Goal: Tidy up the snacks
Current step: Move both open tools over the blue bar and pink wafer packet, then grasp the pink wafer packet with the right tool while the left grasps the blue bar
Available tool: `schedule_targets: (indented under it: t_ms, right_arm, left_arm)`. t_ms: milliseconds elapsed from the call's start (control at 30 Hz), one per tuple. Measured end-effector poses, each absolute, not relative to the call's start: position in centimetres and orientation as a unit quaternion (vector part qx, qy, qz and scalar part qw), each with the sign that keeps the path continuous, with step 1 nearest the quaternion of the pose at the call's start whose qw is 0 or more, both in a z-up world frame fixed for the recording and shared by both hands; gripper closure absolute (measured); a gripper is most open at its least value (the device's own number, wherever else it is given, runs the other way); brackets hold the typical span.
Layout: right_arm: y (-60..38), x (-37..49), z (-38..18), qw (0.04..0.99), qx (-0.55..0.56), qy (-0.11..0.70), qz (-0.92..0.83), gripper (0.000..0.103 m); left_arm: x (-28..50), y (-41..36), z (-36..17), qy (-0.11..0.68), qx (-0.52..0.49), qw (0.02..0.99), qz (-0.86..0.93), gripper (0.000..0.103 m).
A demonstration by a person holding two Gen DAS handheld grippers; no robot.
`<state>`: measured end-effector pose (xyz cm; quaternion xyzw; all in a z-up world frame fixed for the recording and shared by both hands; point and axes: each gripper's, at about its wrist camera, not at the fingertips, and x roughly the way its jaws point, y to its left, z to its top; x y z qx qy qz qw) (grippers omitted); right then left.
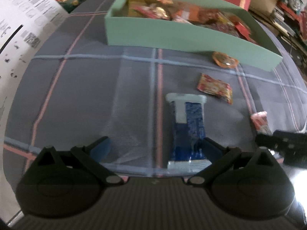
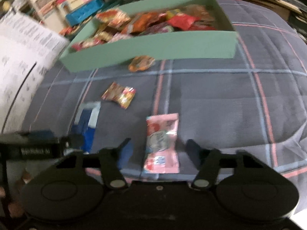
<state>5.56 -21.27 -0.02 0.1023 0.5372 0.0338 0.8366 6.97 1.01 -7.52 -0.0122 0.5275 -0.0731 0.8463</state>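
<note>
You're mid-pickup: left tool gapes beside the blue packet, right tool straddles the pink packet, not yet pinching. Squeeze, then drop into the green box.

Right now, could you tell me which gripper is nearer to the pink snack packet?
Right. The right gripper has the pink snack packet between its open fingers, while the left gripper straddles the blue packet further left.

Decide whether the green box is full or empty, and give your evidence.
Largely full. The green box has no lid on, and colourful snack packets are heaped inside up to its rim in both views.
</note>
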Motion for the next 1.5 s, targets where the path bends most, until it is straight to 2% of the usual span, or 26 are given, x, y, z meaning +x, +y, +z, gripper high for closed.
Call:
schedule_targets:
  t_ms: [33,67,100,267,700,767,800,867,933,1000,1233,1500]
  right_arm:
    - [-20.6,5.5,-0.1,0.837,0.087,0.539,0.042,0.057]
    - [-20.1,5.5,0.0,0.840,0.070,0.536,0.047,0.065]
    - [-19.6,5.3,0.0,0.842,0.053,0.535,0.053,0.067]
    - [-18.4,5.3,-0.1,0.847,0.015,0.527,0.062,0.068]
    - [-20.4,5.5,-0.5,0.854,0.036,0.517,0.040,0.068]
    - [-20.6,5.4,-0.5,0.855,0.044,0.516,0.038,0.068]
    - [-20.7,5.4,-0.5,0.855,0.048,0.515,0.038,0.068]
    - [-21.0,5.4,-0.5,0.855,0.056,0.515,0.037,0.069]
    - [-21.5,5.4,-0.4,0.854,0.067,0.514,0.037,0.069]
    - [-21.8,5.3,-0.4,0.854,0.077,0.513,0.033,0.069]
    - [-23.4,5.7,0.0,0.857,0.111,0.503,0.025,0.069]
    - [-24.8,7.4,2.1,0.868,0.144,0.475,0.025,0.069]
  left_arm:
    - [7.0,1.3,-7.5,0.527,-0.015,0.847,-0.072,0.000]
    - [7.0,1.5,-7.5,0.526,-0.018,0.847,-0.070,0.000]
    - [7.1,1.7,-7.5,0.525,-0.020,0.848,-0.070,0.000]
    - [7.1,1.6,-7.4,0.524,-0.013,0.848,-0.072,0.000]
    - [7.3,-0.1,-7.5,0.529,0.010,0.843,-0.095,0.001]
    - [7.4,-0.7,-7.4,0.529,0.014,0.843,-0.103,0.006]
    - [7.4,-1.0,-7.3,0.527,0.017,0.843,-0.106,0.013]
    - [7.4,-1.5,-7.1,0.521,0.023,0.846,-0.113,0.028]
    - [7.4,-2.0,-6.9,0.514,0.031,0.849,-0.119,0.053]
    - [7.4,-2.2,-6.7,0.512,0.029,0.849,-0.126,0.065]
    - [7.7,-1.5,-5.9,0.506,0.014,0.853,-0.125,0.068]
    - [9.4,-0.7,-2.5,0.473,-0.006,0.871,-0.131,0.068]
